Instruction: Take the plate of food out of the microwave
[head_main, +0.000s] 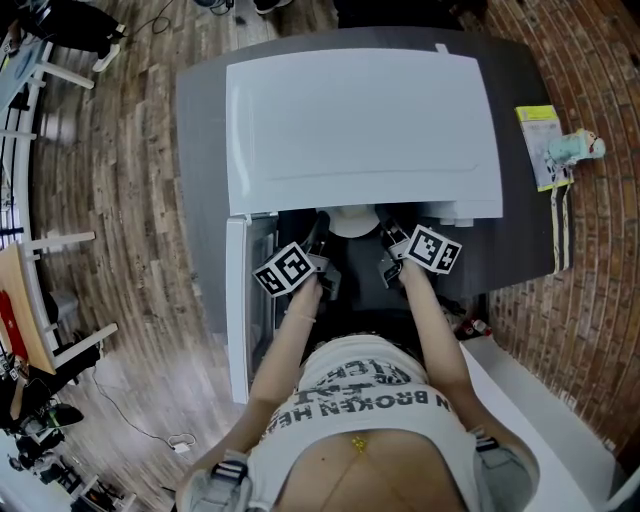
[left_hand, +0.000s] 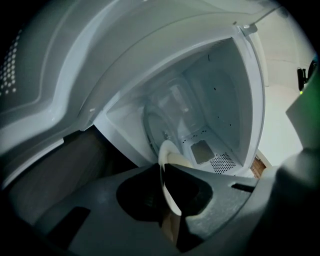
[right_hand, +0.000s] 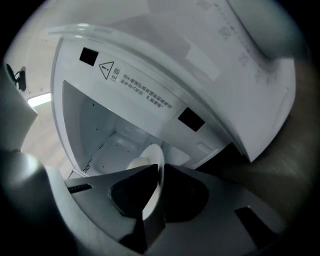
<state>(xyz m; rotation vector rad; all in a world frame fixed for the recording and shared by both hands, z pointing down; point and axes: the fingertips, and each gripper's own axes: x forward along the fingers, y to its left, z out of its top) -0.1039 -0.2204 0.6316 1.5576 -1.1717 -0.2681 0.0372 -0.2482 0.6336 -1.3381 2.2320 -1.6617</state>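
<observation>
A white microwave (head_main: 360, 120) stands on a dark grey table, its door (head_main: 236, 300) swung open to the left. A white plate (head_main: 352, 222) shows at the mouth of the cavity. My left gripper (head_main: 322, 240) and right gripper (head_main: 385, 240) reach in from either side of it. In the left gripper view the plate's rim (left_hand: 167, 187) stands edge-on between the jaws, with my left gripper (left_hand: 164, 167) shut on it; pale food (left_hand: 181, 161) lies on it. In the right gripper view my right gripper (right_hand: 159, 170) is likewise shut on the plate's rim (right_hand: 152, 187), with the food (right_hand: 137, 162) beyond.
The white cavity (left_hand: 210, 115) has walls close on both sides and a low ceiling above the plate. On the table (head_main: 520, 220) to the right lie a yellow-green booklet (head_main: 537, 140) and a small toy figure (head_main: 575, 148). A white counter (head_main: 540, 400) sits at lower right.
</observation>
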